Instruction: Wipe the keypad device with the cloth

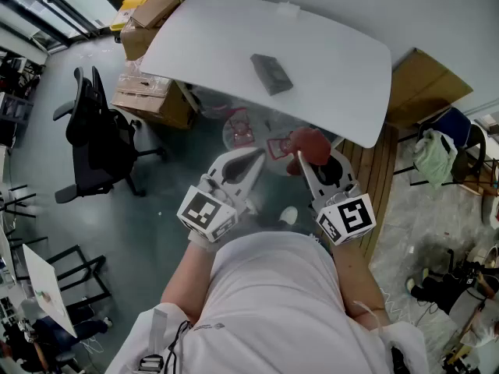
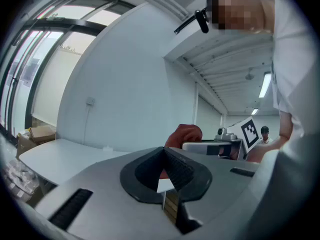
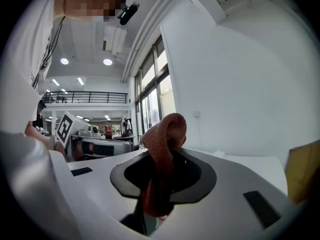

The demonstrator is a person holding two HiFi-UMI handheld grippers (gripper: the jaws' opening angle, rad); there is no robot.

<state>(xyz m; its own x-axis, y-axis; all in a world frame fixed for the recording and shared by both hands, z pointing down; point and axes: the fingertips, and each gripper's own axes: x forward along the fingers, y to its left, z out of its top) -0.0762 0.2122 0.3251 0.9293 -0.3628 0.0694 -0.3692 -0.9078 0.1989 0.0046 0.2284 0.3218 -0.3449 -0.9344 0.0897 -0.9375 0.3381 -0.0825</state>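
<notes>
**A:** Head view first. Where's the keypad device (image 1: pixel 270 74)?

**B:** It lies flat on the white table (image 1: pixel 335 53), a dark, slab-like block, well apart from both grippers. They hang over the floor, close to the person's chest, so I'd judge wiping isn't under way.

**A:** And the cloth (image 1: pixel 310 145)?

**B:** It's a rust-red wad at the tip of the right gripper (image 1: pixel 301 159), bunched rather than spread (probably easier to carry that way). The left gripper (image 1: pixel 257 157) sits just beside it.

**A:** Left gripper view?

**B:** Its ribbed dark pads meet in a closed wedge with nothing between them — empty, likely free to steady the device. The red cloth only shows behind the jaws.

**A:** Right gripper view?

**B:** The jaws are clamped on the cloth — a coarse, woven, soft-looking fold loops up above the pads and a tail hangs below. Pinched mid-fold, it leaves a rounded pad for rubbing the hard casing.
</notes>
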